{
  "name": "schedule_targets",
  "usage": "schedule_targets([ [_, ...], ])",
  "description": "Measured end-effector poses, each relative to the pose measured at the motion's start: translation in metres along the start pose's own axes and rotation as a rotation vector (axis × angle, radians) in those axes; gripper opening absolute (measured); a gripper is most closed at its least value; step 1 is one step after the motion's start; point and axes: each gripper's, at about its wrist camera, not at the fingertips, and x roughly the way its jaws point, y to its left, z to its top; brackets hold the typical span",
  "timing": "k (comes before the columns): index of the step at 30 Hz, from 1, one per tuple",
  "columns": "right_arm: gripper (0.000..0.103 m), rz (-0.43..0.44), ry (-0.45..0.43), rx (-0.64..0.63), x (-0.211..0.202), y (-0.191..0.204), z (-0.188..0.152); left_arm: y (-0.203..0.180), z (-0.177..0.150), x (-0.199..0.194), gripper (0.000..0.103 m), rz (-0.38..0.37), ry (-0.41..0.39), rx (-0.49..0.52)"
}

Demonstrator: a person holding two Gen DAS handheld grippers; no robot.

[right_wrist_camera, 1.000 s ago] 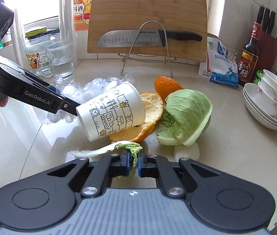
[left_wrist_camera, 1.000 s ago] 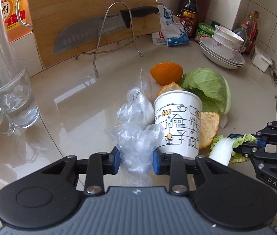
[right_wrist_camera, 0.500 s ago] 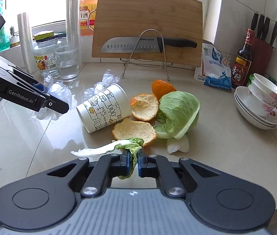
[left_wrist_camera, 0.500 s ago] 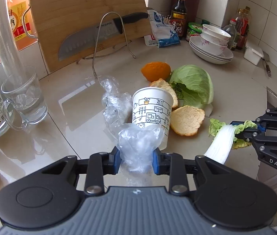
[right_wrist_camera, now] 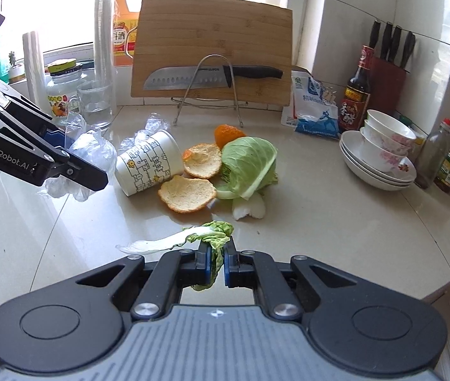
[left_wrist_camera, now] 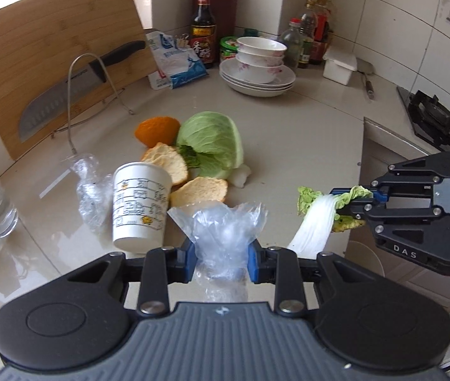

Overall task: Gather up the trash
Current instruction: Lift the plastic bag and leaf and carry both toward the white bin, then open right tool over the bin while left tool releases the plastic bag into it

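Two handheld grippers hung above a pale kitchen counter (right_wrist_camera: 336, 222), each pinching one piece of trash. The left gripper (left_wrist_camera: 221, 262) had its blue-padded fingers pressed against a crumpled clear plastic bag (left_wrist_camera: 225, 231), which bulged up between them and was lifted off the counter. The right gripper (right_wrist_camera: 216, 262) had its fingers nearly together on the green leafy end of a vegetable stalk (right_wrist_camera: 205, 238); the white stem stuck out to the left, above the counter.

Several more scraps lay together on the counter between and beyond the grippers. A printed paper cup (right_wrist_camera: 148, 166) lay on its side, with a second piece of clear plastic (left_wrist_camera: 91, 190) just behind it. Beside the cup's mouth were two pieces of orange peel (right_wrist_camera: 188, 193), pith side up, and a third orange piece (right_wrist_camera: 226, 135) lay farther back. A cabbage leaf (right_wrist_camera: 248, 165) sat just right of the peels, with a small white stem piece (right_wrist_camera: 248, 209) in front of it.

At the back, a wooden cutting board (right_wrist_camera: 212, 50) leaned against the wall, with a knife (right_wrist_camera: 205, 77) resting on a wire rack. Stacked bowls (right_wrist_camera: 380, 155) stood to the right.
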Motion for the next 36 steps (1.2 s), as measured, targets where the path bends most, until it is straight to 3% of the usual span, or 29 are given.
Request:
schedule_targets([
  [15,0.010,-0.312,0.081,0.272,-0.066,-0.063,-0.093,-0.120,0.026,0.054,0.029,-0.275,0.039,0.262],
  [22,0.010,-0.443,0.190,0.397,-0.059,-0.098,-0.156,-0.171,0.028,0.077,0.029,-0.362,0.069,0.365],
  [26,0.012,-0.470,0.245,0.447,-0.043,-0.115,-0.186,-0.196,0.027,0.088,0.029,-0.383,0.083,0.401],
  [27,0.015,-0.473,0.255,0.456,-0.039,-0.118,-0.192,-0.201,0.027,0.091,0.029,-0.386,0.088,0.406],
  [29,0.037,-0.490,0.271,0.462,-0.032,-0.125,-0.203,-0.209,0.026,0.096,0.029,-0.392,0.095,0.410],
  [33,0.060,-0.509,0.294,0.486,-0.027,-0.132,-0.215,-0.222,0.027,0.107,0.029,-0.394,0.110,0.421],
  [35,0.080,-0.521,0.284,0.490,-0.032,-0.132,-0.218,-0.227,0.027,0.112,0.029,-0.392,0.114,0.427],
  [36,0.085,-0.525,0.273,0.495,-0.036,-0.131,-0.219,-0.230,0.027,0.115,0.029,-0.393,0.118,0.429],
])
